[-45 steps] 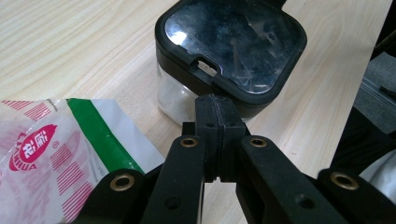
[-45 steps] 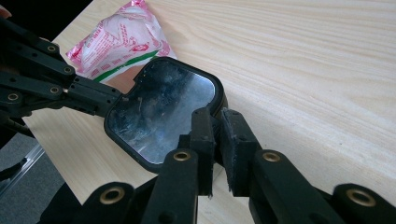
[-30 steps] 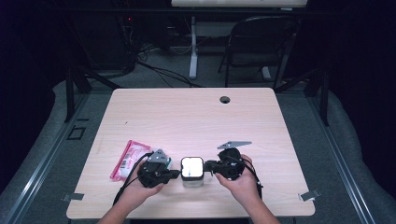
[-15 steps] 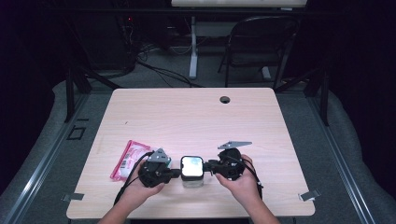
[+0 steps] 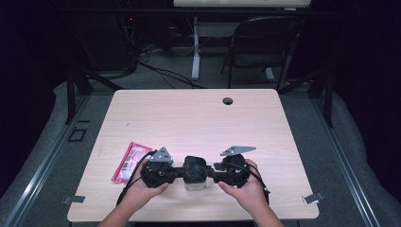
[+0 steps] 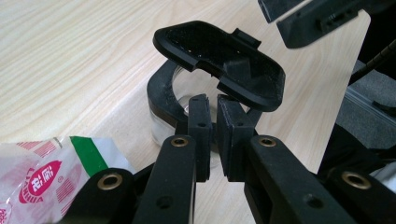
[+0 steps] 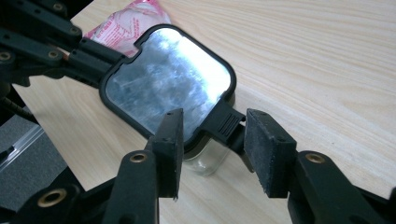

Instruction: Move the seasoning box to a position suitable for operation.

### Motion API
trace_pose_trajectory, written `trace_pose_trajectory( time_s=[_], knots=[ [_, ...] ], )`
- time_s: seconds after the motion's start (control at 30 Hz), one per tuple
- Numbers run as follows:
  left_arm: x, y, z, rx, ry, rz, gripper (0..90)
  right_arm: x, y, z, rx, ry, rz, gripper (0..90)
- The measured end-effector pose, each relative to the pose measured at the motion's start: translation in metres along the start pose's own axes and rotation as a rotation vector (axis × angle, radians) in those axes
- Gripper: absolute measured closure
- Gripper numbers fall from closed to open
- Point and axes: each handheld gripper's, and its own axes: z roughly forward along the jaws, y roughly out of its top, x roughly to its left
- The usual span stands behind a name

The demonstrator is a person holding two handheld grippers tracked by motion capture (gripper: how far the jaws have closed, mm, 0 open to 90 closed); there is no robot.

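- We see a small clear container (image 5: 195, 182) with a black hinged lid (image 6: 219, 60) sitting at the near edge of the worktop (image 5: 198, 118), between both grippers.
- Our left gripper (image 6: 218, 135) pinches the container's black rim on its left side.
- Our right gripper (image 7: 217, 149) is spread, jaws either side of the lid's tab.
- A pink packet (image 5: 128, 161) lies just left.

Far table half (image 5: 198, 118) open; pink packet (image 5: 127, 161) crowds left gripper (image 5: 176, 174).
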Motion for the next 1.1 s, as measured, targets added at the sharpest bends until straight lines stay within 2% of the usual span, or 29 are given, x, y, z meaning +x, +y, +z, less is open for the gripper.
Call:
trace_pose_trajectory(
  time_s=[0.07,0.2,0.27,0.3,0.43,0.5,0.67,0.7,0.73,0.77,0.8,0.93,1.1],
  knots=[
    [-0.001,0.001,0.000,0.000,0.000,0.001,83.5,0.003,-0.001,-0.001,0.000,0.013,-0.003,54.8],
    [-0.004,0.004,0.001,-0.006,-0.003,0.000,81.3,0.014,-0.003,-0.002,0.002,0.028,-0.059,50.4],
    [-0.005,0.006,0.000,-0.011,0.008,0.003,80.4,0.016,-0.004,-0.002,0.006,0.029,-0.061,49.9],
    [-0.006,0.007,-0.001,-0.017,0.012,0.003,80.0,0.017,-0.004,-0.002,0.003,0.027,-0.077,49.2],
    [-0.008,0.009,-0.004,-0.028,0.009,0.001,78.7,0.023,-0.005,0.001,0.003,0.023,-0.106,46.8],
    [-0.008,0.009,-0.004,-0.033,0.010,-0.002,77.6,0.028,-0.006,0.004,-0.020,0.007,-0.139,43.7],
    [-0.007,0.009,-0.004,-0.038,0.010,-0.012,76.3,0.035,-0.006,0.010,-0.005,-0.012,-0.180,42.2],
    [-0.007,0.009,-0.005,-0.038,0.009,-0.013,75.9,0.037,-0.007,0.013,-0.008,-0.023,-0.192,41.9],
    [-0.006,0.009,-0.005,-0.039,0.011,-0.013,75.2,0.040,-0.007,0.016,-0.006,-0.058,-0.220,40.9],
    [-0.006,0.009,-0.005,-0.039,0.011,-0.013,74.8,0.040,-0.007,0.016,-0.006,-0.058,-0.220,40.9],
    [-0.006,0.009,-0.005,-0.040,0.012,-0.014,74.6,0.041,-0.008,0.019,-0.015,-0.089,-0.240,41.1],
    [-0.006,0.008,-0.003,-0.038,0.020,-0.012,72.8,0.040,-0.008,0.019,-0.028,-0.094,-0.238,43.2],
    [-0.005,0.007,-0.001,-0.030,0.017,-0.016,71.4,0.038,-0.007,0.018,-0.029,-0.071,-0.200,45.0]
  ],
)
